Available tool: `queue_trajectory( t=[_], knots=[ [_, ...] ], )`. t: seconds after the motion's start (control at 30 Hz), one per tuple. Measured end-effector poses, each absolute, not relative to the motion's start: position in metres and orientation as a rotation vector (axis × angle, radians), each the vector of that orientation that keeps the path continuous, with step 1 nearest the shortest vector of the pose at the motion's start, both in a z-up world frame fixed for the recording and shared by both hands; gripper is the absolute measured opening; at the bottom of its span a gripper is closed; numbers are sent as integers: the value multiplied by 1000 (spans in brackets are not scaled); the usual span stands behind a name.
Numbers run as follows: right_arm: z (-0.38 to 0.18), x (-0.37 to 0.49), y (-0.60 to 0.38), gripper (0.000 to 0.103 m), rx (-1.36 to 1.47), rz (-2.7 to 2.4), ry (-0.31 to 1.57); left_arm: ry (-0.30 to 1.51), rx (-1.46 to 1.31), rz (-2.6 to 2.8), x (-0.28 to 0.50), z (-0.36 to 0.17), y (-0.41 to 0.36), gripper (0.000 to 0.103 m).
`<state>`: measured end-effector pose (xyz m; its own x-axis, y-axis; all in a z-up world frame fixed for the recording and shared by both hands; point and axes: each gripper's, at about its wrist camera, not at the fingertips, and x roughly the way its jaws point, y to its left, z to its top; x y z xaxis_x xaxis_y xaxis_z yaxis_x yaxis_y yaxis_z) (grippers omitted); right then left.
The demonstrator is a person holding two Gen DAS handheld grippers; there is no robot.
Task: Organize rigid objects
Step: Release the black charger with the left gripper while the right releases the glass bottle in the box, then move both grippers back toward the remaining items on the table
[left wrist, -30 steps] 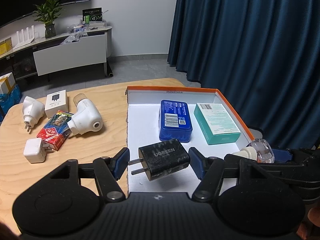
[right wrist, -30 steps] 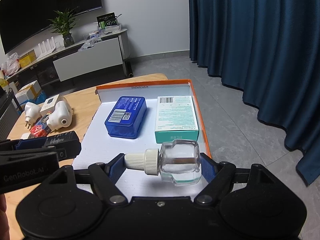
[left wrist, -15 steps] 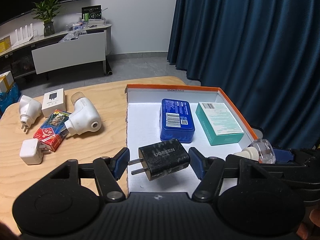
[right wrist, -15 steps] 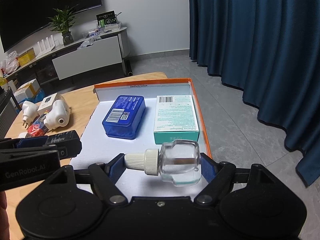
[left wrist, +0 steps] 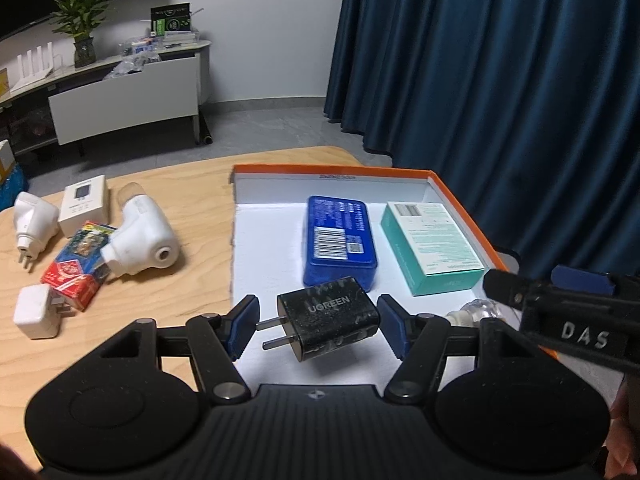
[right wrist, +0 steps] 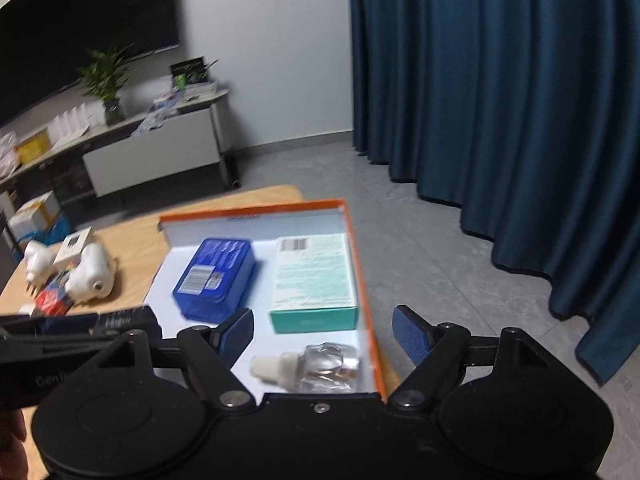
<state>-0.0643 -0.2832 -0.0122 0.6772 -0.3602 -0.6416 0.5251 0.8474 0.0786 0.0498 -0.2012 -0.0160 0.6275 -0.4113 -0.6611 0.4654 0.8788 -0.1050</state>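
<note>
An orange-rimmed white box (left wrist: 336, 171) sits on the wooden table and holds a blue tin (left wrist: 339, 246) and a teal carton (left wrist: 434, 246). My left gripper (left wrist: 318, 326) stands open around a black UGREEN charger (left wrist: 330, 318), which lies on the box floor with gaps to both pads. My right gripper (right wrist: 323, 334) is open and raised above a clear glass bottle (right wrist: 316, 366) with a white cap, which lies in the box's near right corner. The bottle also shows in the left wrist view (left wrist: 476, 310).
On the table left of the box lie a white cylindrical device (left wrist: 138, 242), a red card pack (left wrist: 76, 270), a white cube charger (left wrist: 36, 312), a white plug adapter (left wrist: 30, 224) and a small white box (left wrist: 84, 202). A blue curtain (left wrist: 500, 80) hangs at right.
Both grippers opened. The bottle dropped from the right gripper into the box corner and the right gripper lifted. The charger was let go onto the box floor.
</note>
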Motion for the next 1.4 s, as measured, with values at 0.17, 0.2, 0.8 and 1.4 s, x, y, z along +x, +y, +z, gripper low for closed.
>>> queue_trajectory(
  t=[0.17,0.2,0.8,1.4],
  knots=[
    [-11,-69,-289,91,286,-532,649,757,78,-541,51,-21,-217,66],
    [-11,-70,-289,91,286,-537,646,766,82,-551,51,-22,-220,66],
    [7,-75,-264,92,286,-492,638,722,62,-428,37,13,-182,89],
    [3,-16,-155,93,235,-194,695,711,-35,-160,36,26,-59,96]
  ],
)
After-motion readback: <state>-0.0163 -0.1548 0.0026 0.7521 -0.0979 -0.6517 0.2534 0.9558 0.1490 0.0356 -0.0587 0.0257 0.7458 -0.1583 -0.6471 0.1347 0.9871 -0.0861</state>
